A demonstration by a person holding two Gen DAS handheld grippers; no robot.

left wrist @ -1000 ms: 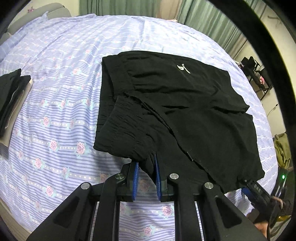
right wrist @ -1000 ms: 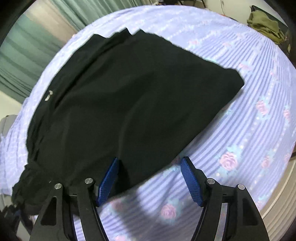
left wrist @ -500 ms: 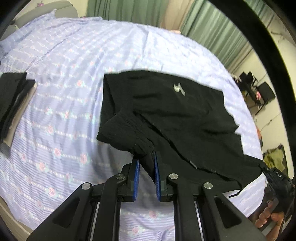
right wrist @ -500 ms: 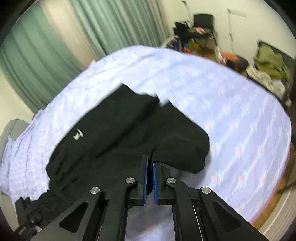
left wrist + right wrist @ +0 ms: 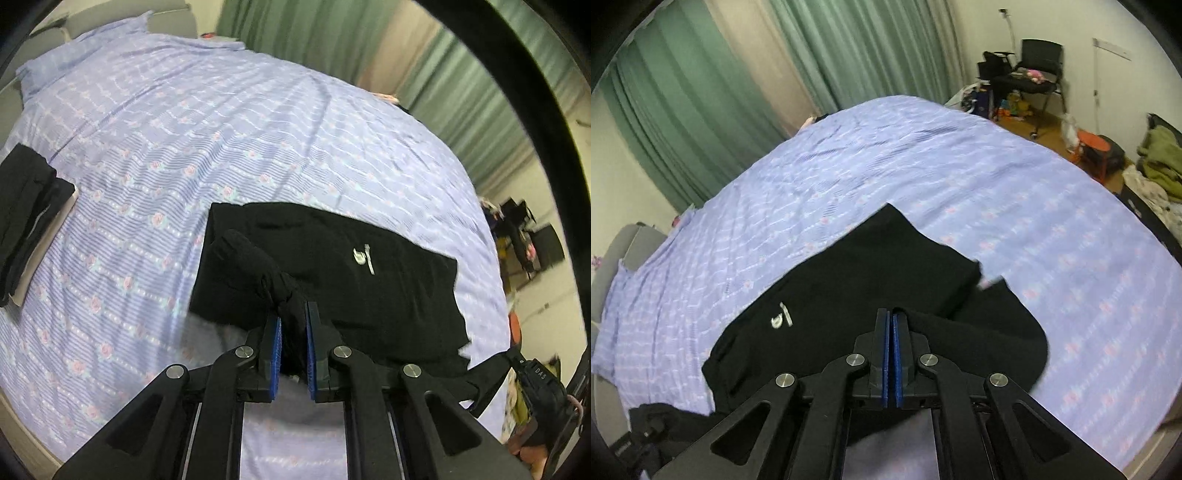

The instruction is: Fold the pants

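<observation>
1. The black pants lie on the bed's lilac rose-print sheet, their near edge raised off the sheet and the far part, with its small white logo, still flat on the bed.
2. The left gripper is narrow, with a bunched wad of gathered, waistband-like cloth between its blue pads; the jaws are closing further on it.
3. The right gripper is pressed almost fully together, and the thin edge of the pants runs into its pads, so it appears clamped on the opposite end of that near edge.
4. In the left wrist view the right gripper shows at the lower right edge, with the cloth stretched between the two tools.
5. Judged progress: the pants already look doubled leg on leg, and both ends are gripped and lifted; the crosswise fold is only beginning.
6. Still to do: carry the held edge over onto the far part, lay it down, release, and smooth.
7. A stack of dark folded garments sits well apart at the sheet's left side.
</observation>
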